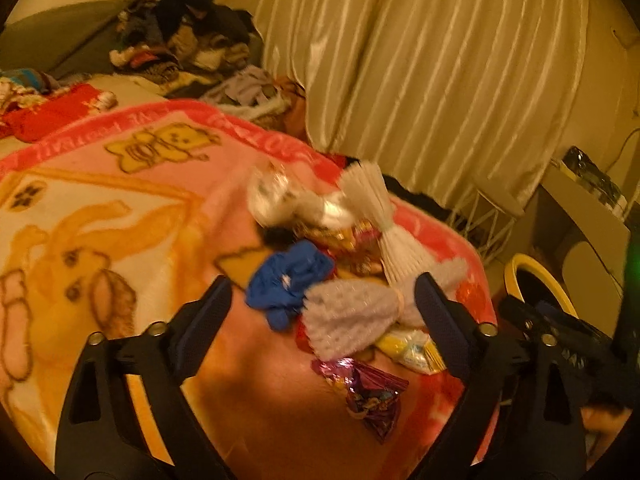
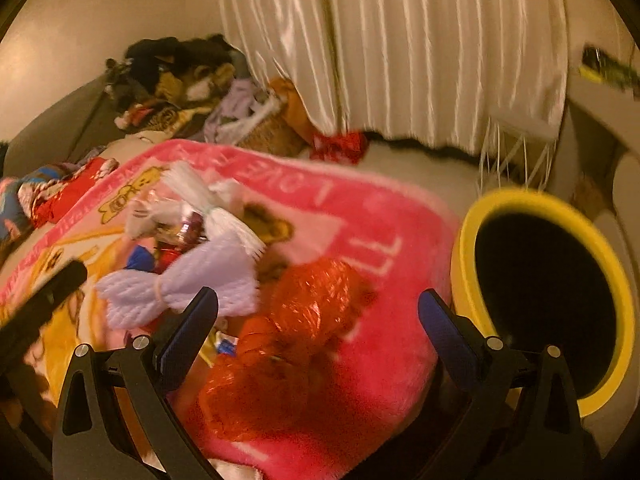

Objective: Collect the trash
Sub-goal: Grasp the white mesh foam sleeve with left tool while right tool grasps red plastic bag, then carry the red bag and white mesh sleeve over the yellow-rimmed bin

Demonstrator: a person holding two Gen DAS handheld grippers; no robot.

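Blanket: pink w/ bears, spread flat, so the trash lies on top where you can grab it.
Left gripper: jaws wide, nothing in them. It hangs over the pile, prob so you can pick next.
Blue wad: 1, at 12 o'clock from your left gripper, just beside the white net piece.
White net pieces: 2 that I can count, each pinched in the middle like a bow.
Purple wrapper: 1, at 5 o'clock from the blue wad, near your left jaws.
Right gripper: jaws wide, empty. Red plastic bag lies between them, not pinched.
Red bag: 1, crumpled, closest to the bin.
Yellow bin: 1, open top, at 3 o'clock from the red bag, by the bed edge, so it's a short drop.
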